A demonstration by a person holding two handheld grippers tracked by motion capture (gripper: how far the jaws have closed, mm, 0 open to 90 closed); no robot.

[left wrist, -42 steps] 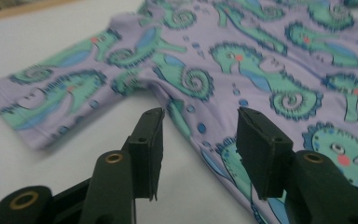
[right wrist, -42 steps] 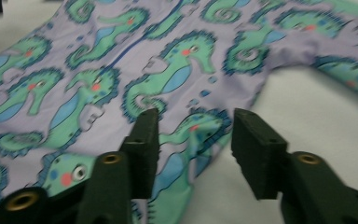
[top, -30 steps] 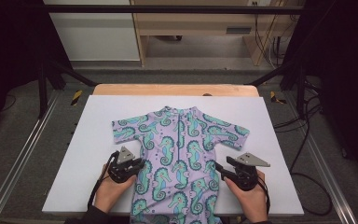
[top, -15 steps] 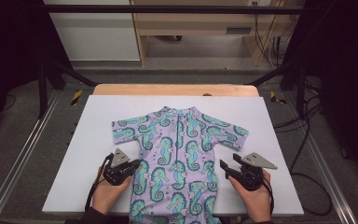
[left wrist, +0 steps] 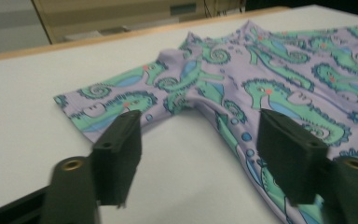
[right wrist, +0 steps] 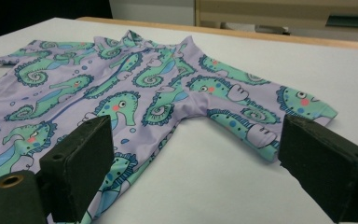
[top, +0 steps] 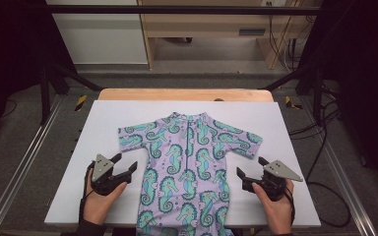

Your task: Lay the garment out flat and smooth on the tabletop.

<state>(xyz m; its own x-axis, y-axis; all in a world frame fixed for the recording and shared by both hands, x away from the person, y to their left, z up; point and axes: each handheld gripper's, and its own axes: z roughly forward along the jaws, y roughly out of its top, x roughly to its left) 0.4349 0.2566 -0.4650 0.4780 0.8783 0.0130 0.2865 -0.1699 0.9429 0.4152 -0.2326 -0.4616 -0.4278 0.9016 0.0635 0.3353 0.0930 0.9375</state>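
A lilac short-sleeved child's suit (top: 189,167) printed with teal seahorses lies flat on the white table (top: 300,128), its lower end over the front edge. My left gripper (top: 125,164) sits just left of its side. The jaws have just been opening and hold nothing. In the left gripper view that gripper (left wrist: 200,140) faces the suit's sleeve (left wrist: 116,100) and armpit over bare table. My right gripper (top: 250,168) sits just right of the suit. Its jaws have also just been opening. In the right gripper view it (right wrist: 200,158) stands wide over bare table, with the other sleeve (right wrist: 270,112) ahead.
A wooden strip (top: 187,94) runs along the table's far edge. Metal rails (top: 15,167) flank the table, cables (top: 325,132) lie on the floor at the right, and a light wooden cabinet (top: 211,29) stands behind.
My left gripper has drawn away to the left off the suit's side edge and opened. My right gripper has opened wider and edged slightly right. The suit lies as before.
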